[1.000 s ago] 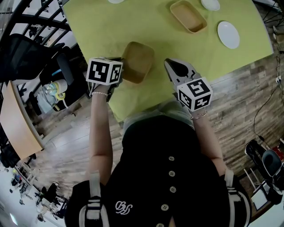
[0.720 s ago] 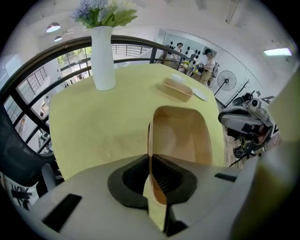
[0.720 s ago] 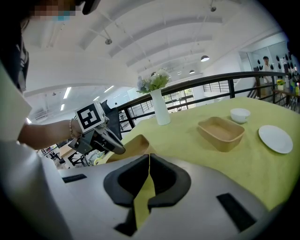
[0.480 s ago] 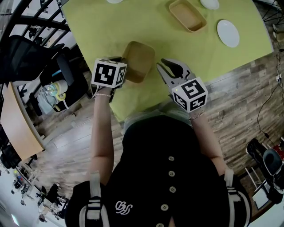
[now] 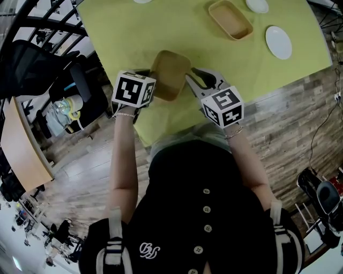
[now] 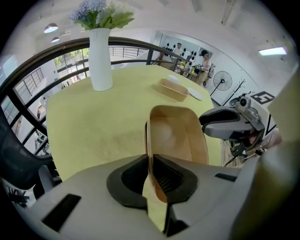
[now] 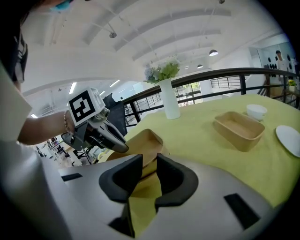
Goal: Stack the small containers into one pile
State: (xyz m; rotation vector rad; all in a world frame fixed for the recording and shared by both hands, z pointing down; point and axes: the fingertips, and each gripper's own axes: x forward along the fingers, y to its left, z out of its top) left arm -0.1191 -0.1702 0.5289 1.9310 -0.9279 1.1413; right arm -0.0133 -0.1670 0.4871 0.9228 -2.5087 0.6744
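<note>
A tan rectangular container (image 5: 170, 75) sits near the front edge of the yellow-green table (image 5: 123, 32), tipped up a little on its left side. My left gripper (image 6: 150, 173) is shut on its left rim, with the thin wall pinched between the pads. My right gripper (image 5: 194, 80) is at the container's right side. Its jaws have just been opening and stand apart, and the container's rim (image 7: 140, 140) shows in the gap with no pad pressing on it. A second tan container (image 5: 230, 20) lies at the far right of the table.
A white vase with flowers (image 6: 101, 56) stands at the table's far side. A white plate (image 5: 278, 43) and a small white bowl (image 5: 257, 5) lie beyond the second container. The table's front edge runs just below both grippers, and a black railing and chair stand to the left.
My right gripper has moved left up to the container's right side and its jaws have opened. The left gripper stays on the left rim.
</note>
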